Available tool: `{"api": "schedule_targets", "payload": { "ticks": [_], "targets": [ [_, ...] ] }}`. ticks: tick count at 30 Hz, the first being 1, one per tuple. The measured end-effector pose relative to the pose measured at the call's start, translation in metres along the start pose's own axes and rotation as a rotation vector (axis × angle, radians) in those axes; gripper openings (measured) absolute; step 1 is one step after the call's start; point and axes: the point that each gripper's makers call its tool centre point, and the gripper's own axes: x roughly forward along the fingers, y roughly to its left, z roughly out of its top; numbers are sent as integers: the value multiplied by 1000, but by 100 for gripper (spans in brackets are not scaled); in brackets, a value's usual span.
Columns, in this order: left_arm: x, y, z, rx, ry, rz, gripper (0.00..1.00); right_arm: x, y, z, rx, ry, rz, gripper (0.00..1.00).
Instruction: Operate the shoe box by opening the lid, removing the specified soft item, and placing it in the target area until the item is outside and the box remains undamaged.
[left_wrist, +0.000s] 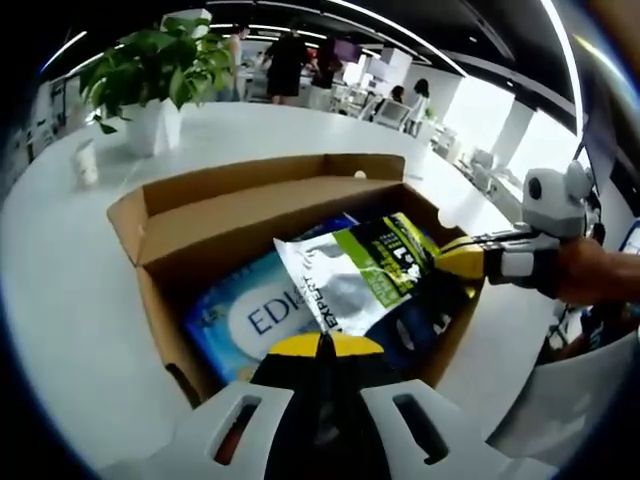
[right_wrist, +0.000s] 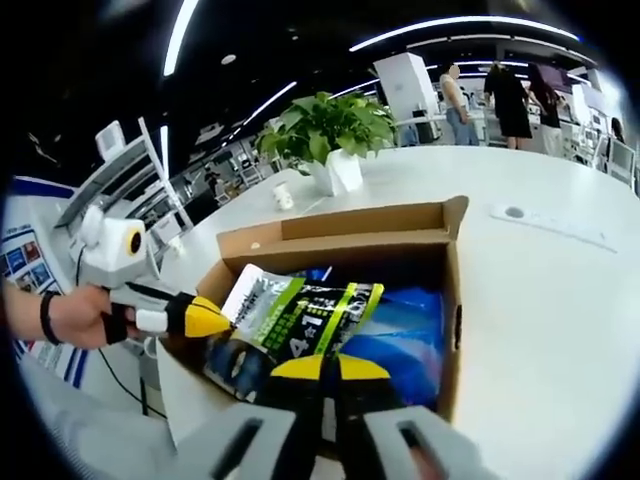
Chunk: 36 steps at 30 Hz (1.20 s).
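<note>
An open cardboard box stands on a white table, its flaps folded outward. A soft white, green and black pouch is held above the box's opening. My left gripper is shut on the pouch's near edge; in the right gripper view it comes in from the left, held by a hand. My right gripper is shut on the opposite edge, and the left gripper view has it entering from the right. Under the pouch a blue pack lies in the box.
A potted plant in a white pot stands on the table beyond the box. A small white cup sits near it. People stand far back by desks. A round port is set in the tabletop.
</note>
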Motion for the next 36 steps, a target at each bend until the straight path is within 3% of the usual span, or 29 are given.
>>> {"api": "schedule_targets", "payload": {
  "ticks": [21, 36],
  "targets": [
    [-4, -13, 26, 44, -42, -18, 0, -19, -11, 22, 19, -69, -7, 0],
    [4, -53, 44, 83, -61, -58, 0, -55, -32, 30, 17, -101, -47, 0]
  ]
}}
